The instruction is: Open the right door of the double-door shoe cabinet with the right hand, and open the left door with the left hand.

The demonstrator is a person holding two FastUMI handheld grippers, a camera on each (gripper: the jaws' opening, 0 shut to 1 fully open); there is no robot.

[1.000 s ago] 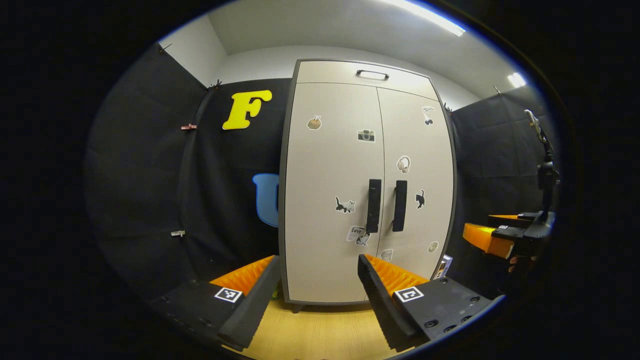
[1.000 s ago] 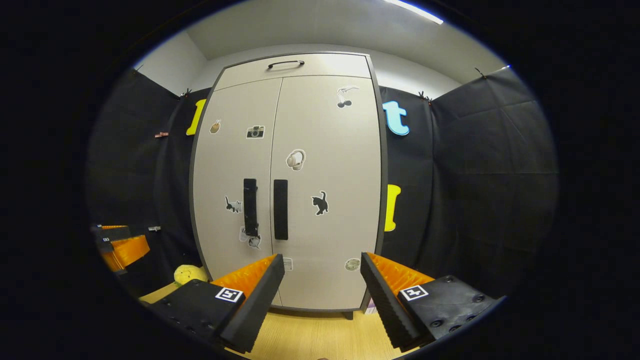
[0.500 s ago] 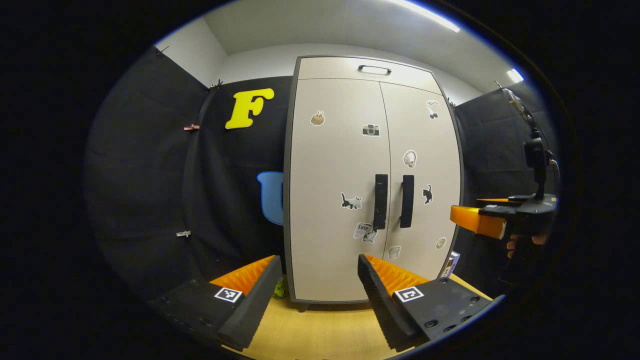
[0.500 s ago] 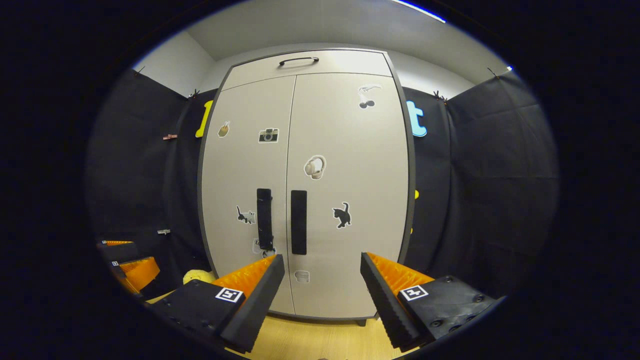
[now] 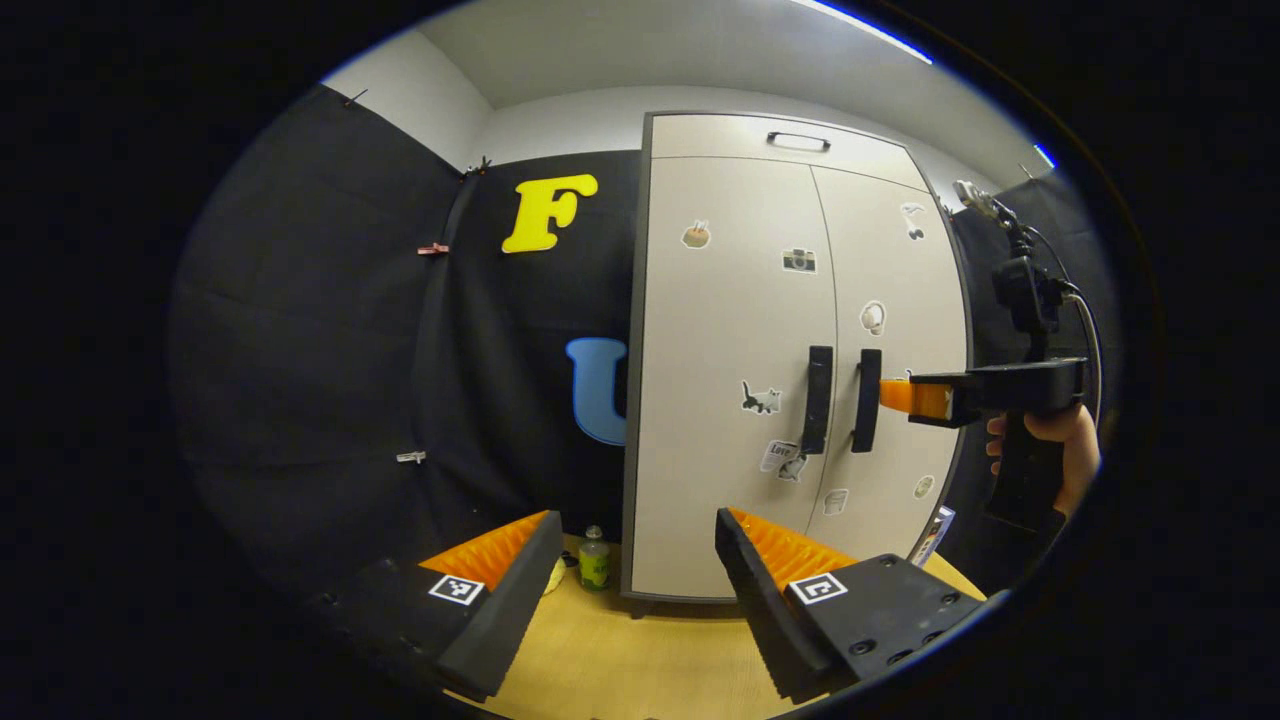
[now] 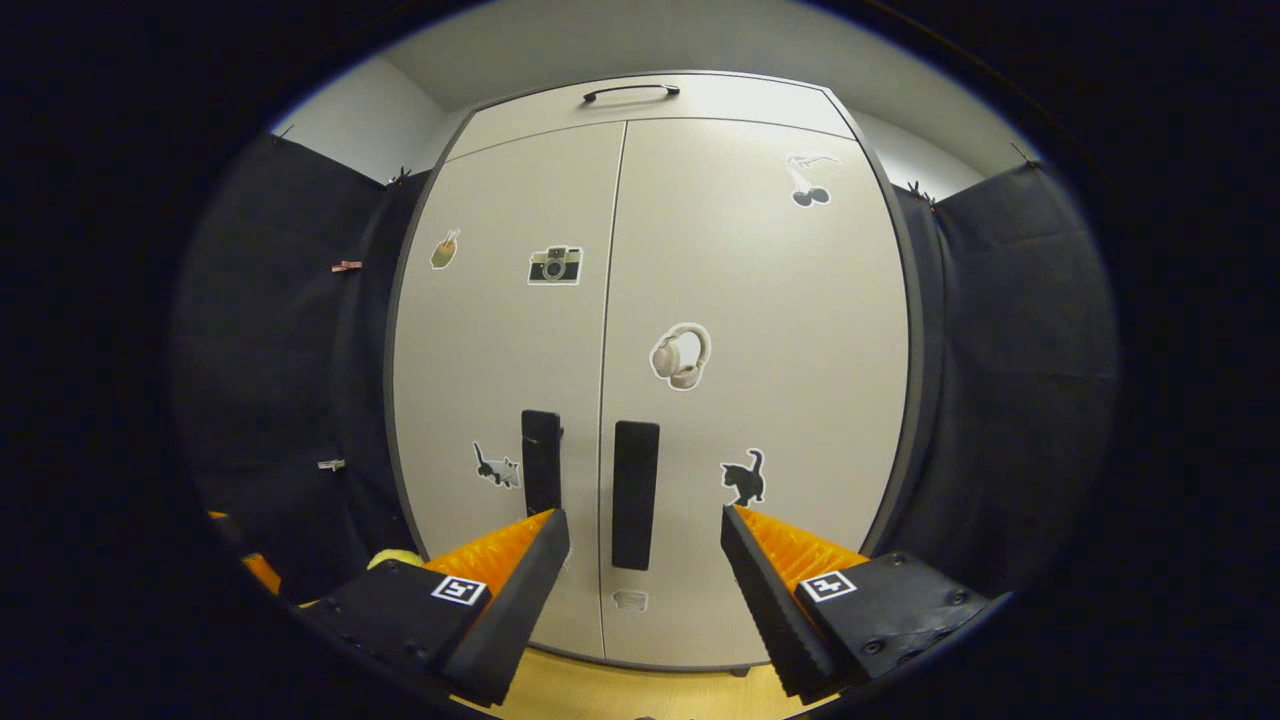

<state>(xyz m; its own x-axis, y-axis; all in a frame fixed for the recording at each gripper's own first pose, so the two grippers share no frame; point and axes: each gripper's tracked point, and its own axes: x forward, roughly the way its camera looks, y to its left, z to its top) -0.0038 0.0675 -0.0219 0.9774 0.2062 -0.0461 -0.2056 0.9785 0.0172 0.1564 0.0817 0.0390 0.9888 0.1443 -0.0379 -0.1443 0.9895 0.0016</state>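
- The right gripper (image 6: 645,560) is nearest the work: its jaws stand wide apart with nothing between them, lined up on the right door's handle (image 6: 635,494), close to it but not touching.
- The left gripper (image 5: 635,565) also has its jaws spread and empty, held well back from the cabinet over the wooden floor (image 5: 650,660).
- The double-door shoe cabinet (image 6: 640,330) stands upright against the booth wall with both doors closed; the left door's handle (image 5: 818,399) and the right one sit side by side at the middle seam.
- Each handle is a stiff, vertical bar, likely smooth, so a grip across its middle should pull squarely (a hinged panel ought to swing lightly).
- How far the bars stand proud of the doors is hard to judge here.
- A small bottle (image 5: 594,559) stands by the cabinet's left foot.
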